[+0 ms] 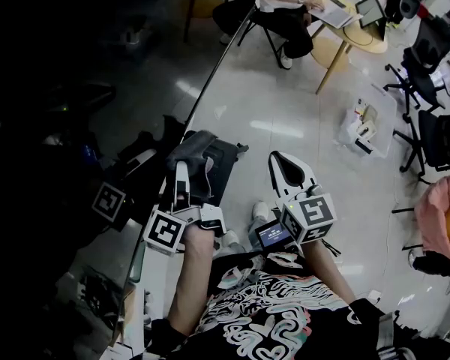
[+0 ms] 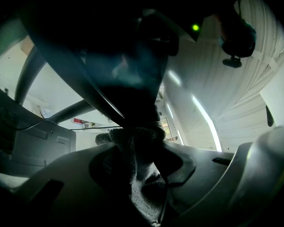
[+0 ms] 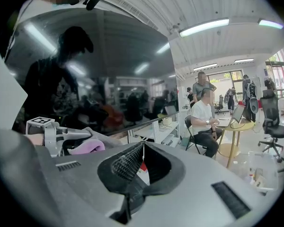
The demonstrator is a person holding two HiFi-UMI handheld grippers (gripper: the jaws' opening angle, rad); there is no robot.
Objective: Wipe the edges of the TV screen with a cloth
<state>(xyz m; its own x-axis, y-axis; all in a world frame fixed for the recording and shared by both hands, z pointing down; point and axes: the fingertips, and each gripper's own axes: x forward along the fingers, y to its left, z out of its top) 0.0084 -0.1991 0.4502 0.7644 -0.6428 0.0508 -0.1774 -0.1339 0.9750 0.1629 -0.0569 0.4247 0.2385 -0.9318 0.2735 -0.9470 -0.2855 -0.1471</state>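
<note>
The grey cloth (image 1: pixel 202 152) drapes over the dark TV's (image 1: pixel 67 141) upper edge, clenched in the left hand-held gripper (image 1: pixel 183 169). The right hand-held gripper (image 1: pixel 279 160) hangs just beside it, jaws together on nothing. Beyond lie a pale glossy floor (image 1: pixel 285 103), a seated person (image 1: pixel 281 6) and chairs (image 1: pixel 427 73), all well apart.
</note>
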